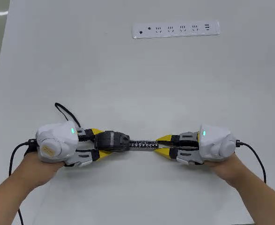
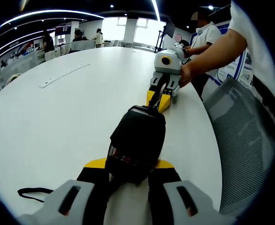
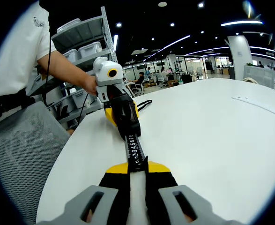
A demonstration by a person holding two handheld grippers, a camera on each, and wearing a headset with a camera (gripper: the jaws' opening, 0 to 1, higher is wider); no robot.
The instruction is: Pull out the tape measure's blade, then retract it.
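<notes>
Clamping the tape measure (image 1: pixel 112 141) near the counter's (image 1: pixel 128 84) edge, left tongs (image 1: pixel 101 142) hold steady while right tongs (image 1: pixel 162 146), pinching the blade (image 1: pixel 143 145) tip, should pull straight and level.

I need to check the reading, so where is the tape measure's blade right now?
In the head view the blade spans the gap from the black case in the left gripper to the right gripper pinching its tip.

Black tape measure (image 1: pixel 112 140), blade (image 1: pixel 143 145) seemingly part-extended
</notes>
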